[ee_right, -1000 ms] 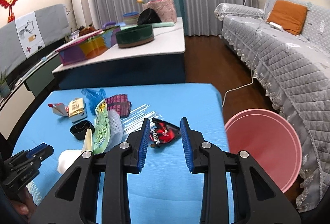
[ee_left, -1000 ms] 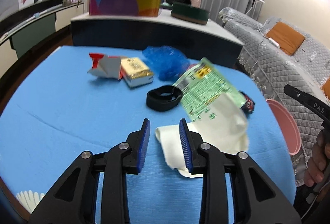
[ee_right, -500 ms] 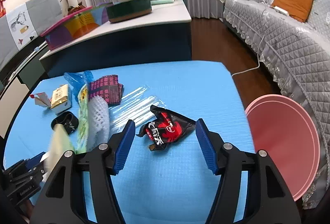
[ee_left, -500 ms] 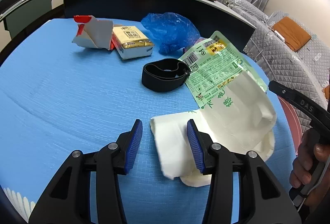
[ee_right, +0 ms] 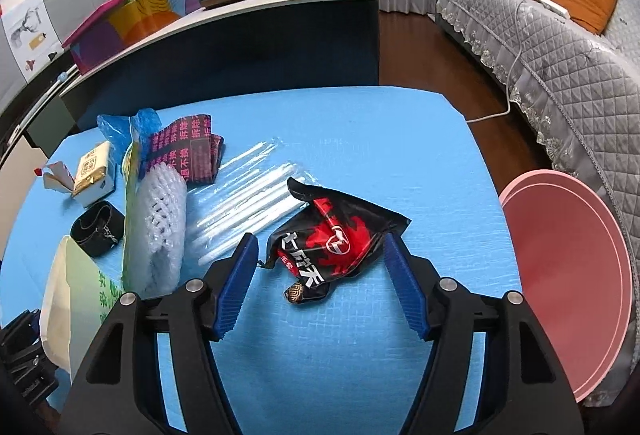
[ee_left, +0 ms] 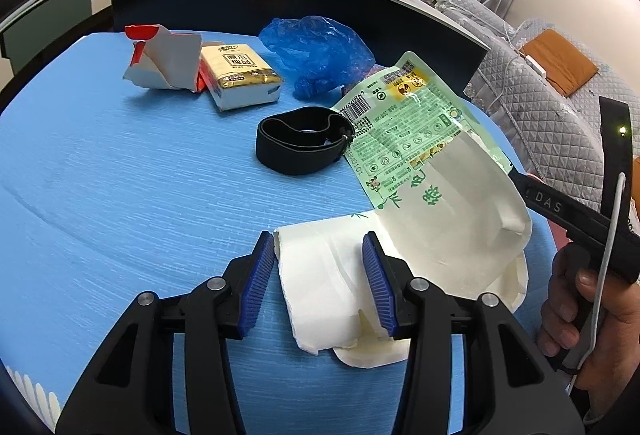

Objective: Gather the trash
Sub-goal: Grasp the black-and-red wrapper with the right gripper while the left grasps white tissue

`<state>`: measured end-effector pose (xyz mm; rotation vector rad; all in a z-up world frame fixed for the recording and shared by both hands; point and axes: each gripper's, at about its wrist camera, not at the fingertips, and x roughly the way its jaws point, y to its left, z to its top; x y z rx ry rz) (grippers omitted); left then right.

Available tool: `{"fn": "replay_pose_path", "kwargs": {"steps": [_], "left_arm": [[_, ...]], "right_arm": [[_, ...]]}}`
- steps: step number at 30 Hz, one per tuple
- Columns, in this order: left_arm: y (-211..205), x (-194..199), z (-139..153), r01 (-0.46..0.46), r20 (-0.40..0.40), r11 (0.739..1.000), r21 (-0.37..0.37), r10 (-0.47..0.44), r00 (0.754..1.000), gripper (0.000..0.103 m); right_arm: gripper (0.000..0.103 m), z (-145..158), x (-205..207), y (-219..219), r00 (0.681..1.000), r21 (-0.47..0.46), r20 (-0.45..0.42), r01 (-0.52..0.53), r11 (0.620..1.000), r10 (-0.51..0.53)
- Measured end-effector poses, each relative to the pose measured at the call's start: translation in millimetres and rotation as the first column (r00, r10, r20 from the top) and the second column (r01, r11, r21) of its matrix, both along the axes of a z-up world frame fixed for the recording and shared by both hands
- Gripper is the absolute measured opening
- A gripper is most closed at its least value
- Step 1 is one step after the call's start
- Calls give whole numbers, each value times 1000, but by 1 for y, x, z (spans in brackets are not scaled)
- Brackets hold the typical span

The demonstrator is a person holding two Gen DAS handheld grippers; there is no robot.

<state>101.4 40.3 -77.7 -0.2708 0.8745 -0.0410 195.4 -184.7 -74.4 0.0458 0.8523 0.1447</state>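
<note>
Both tongs have dropped closer to the blue surface (ee_left: 120,175) and spread wider than a second ago. My left tongs (ee_left: 319,279) are open, straddling the near end of the white tissue wad (ee_left: 320,287) that spills from the green pack (ee_left: 404,131). My right tongs (ee_right: 316,273) are open around the black-and-red wrapper (ee_right: 332,239), one blue pad on each side, neither touching it that I can see. Clear straws (ee_right: 248,191) lie just beyond the wrapper. Off the surface's right edge sits the pink bin (ee_right: 572,275).
</note>
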Motion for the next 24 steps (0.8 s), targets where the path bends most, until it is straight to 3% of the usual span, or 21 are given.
{"fn": "replay_pose_path", "kwargs": {"steps": [5,13,24], "left_arm": [[3,-1,0,-6,-5,1000,-16,6,1000,45],[6,-4,1,-16,-10,999,-33,16,1000,46],[6,-12,1,2,-22,998,-70,-3,1000,45]], "right_arm": [[58,0,0,0,1000,-12,1,-5,1000,5],[4,0,-3,-2,1000,-26,-8,-19,999,19],[1,12,-21,-8,1000,-26,21,-18,1000,18]]}}
